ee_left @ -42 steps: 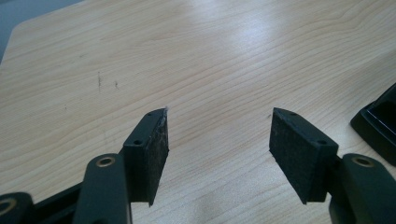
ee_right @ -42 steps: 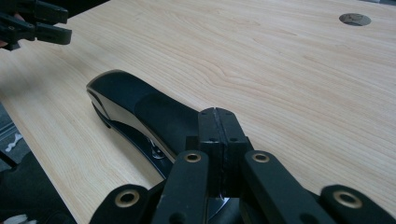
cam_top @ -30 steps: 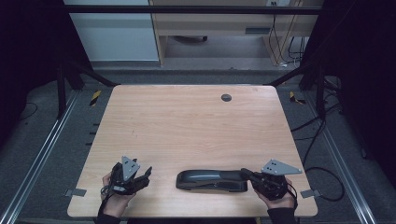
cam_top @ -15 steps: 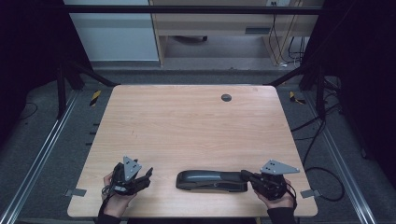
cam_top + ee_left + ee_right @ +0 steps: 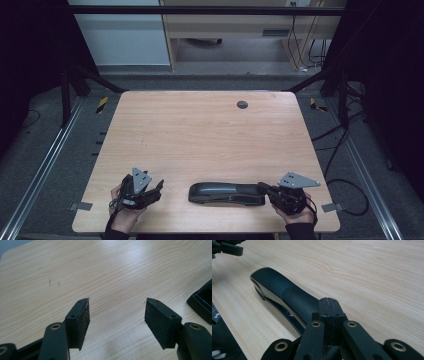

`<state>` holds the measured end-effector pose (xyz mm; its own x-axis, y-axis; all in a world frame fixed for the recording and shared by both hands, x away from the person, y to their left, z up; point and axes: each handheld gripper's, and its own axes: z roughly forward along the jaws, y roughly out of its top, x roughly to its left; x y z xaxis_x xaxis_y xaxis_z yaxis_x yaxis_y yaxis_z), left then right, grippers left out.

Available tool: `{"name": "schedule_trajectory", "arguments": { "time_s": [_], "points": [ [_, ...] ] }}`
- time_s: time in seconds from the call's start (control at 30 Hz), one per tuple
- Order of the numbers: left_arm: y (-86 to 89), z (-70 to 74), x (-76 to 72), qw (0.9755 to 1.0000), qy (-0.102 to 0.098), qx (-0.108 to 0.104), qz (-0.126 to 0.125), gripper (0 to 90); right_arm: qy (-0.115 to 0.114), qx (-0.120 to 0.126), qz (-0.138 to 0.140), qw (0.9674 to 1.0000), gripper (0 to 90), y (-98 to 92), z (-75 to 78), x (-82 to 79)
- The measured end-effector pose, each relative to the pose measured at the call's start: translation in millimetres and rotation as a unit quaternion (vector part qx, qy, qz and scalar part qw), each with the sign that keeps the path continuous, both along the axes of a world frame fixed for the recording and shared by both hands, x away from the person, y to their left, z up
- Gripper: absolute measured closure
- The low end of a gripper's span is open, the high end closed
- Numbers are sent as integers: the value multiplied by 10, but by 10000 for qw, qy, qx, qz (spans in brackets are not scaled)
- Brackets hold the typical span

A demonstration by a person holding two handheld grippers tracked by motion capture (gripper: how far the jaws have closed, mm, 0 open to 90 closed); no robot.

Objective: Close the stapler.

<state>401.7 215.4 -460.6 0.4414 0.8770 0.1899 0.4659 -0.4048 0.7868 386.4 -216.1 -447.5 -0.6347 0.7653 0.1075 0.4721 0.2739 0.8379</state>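
A long black stapler (image 5: 226, 193) lies flat on the wooden table (image 5: 200, 135), near the front edge, lengthwise from left to right. My right gripper (image 5: 262, 188) is at its right end, shut pad to pad with nothing between the jaws. In the right gripper view the closed tips (image 5: 329, 301) hover over or rest on the near end of the stapler (image 5: 284, 293); I cannot tell which. My left gripper (image 5: 158, 188) sits a short way left of the stapler, apart from it. Its jaws (image 5: 117, 307) stand open over bare wood, with a corner of the stapler (image 5: 202, 302) at the right edge.
A small dark round grommet (image 5: 242, 104) is set in the table near the far edge. Metal rails run along the floor on both sides, and cables (image 5: 345, 150) trail at the right. A wooden desk (image 5: 235, 25) stands beyond the table.
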Motion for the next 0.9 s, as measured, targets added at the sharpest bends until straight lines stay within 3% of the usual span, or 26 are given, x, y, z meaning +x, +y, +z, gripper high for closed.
{"name": "schedule_trajectory", "arguments": {
  "time_s": [0.3, 0.47, 0.57, 0.7, 0.8, 0.9],
  "points": [
    [5, -2, 5, 10000, 1, -11, 8, 361, 7, 5, 44, 10000, 900, -9, 5, 13],
    [10, -6, 13, 10000, 26, -14, 7, 359, -205, 369, 89, 9991, 887, -27, 111, -9],
    [9, -7, 15, 10000, 27, -9, 0, 357, -237, 265, 31, 9994, 842, 1, 142, -18],
    [20, -7, 22, 10000, 30, 10, 10, 356, -460, 216, -193, 9985, 717, -25, 151, -11],
    [28, -14, 31, 10000, 47, 0, 24, 348, -654, 287, -572, 9958, 548, -136, 162, -1],
    [45, -24, 48, 10000, 64, 15, 50, 340, -546, 350, -917, 9937, 424, -289, 135, 52]
  ]
}}
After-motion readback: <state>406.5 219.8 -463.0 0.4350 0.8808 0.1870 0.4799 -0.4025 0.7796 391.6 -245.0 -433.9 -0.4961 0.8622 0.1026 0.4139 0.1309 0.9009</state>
